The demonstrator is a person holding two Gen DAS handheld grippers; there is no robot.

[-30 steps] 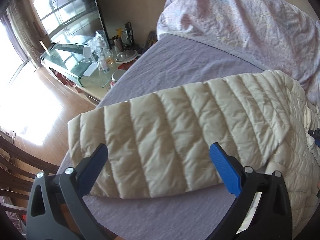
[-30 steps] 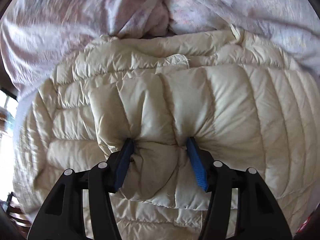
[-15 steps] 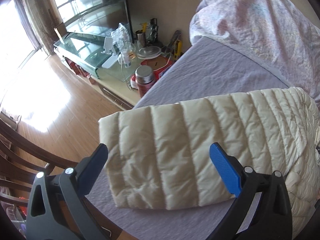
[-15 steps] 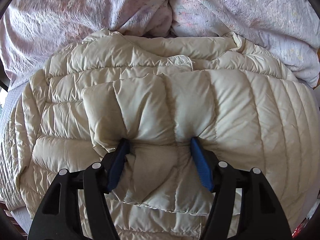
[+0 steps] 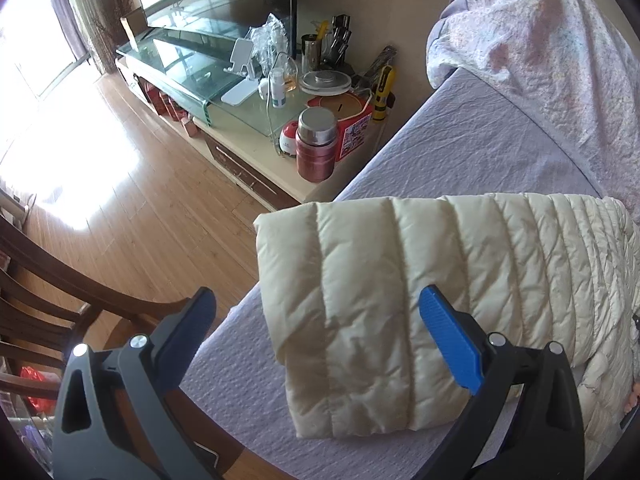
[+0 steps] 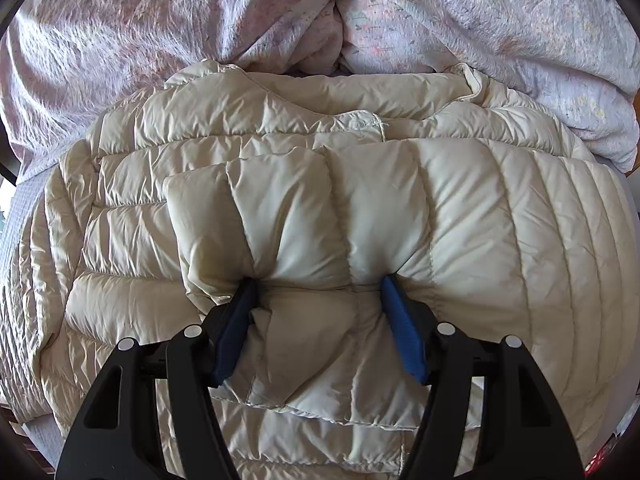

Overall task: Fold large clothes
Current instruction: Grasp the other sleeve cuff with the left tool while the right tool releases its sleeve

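The right claw (image 6: 316, 300) is clenched on a bunched fold of the cream down jacket (image 6: 320, 208), which lies on the bed with its sleeve end (image 5: 360, 320) stretched toward the bed's near-left edge. The left claw (image 5: 316, 328) hangs released above that sleeve, gripping nothing. Risk: the slick, puffy fill is likely to slide out of the right claw if pulled sharply, and a folded panel may spring back open. The sleeve end slightly overhangs the edge of the grey bed sheet (image 5: 460, 148); a careless drag could tip it toward the wooden floor (image 5: 132, 200). A chair (image 5: 60, 300) stands close at left. Beyond, open sheet gives folding room. The rumpled quilt (image 6: 160, 20) bounds the far side.
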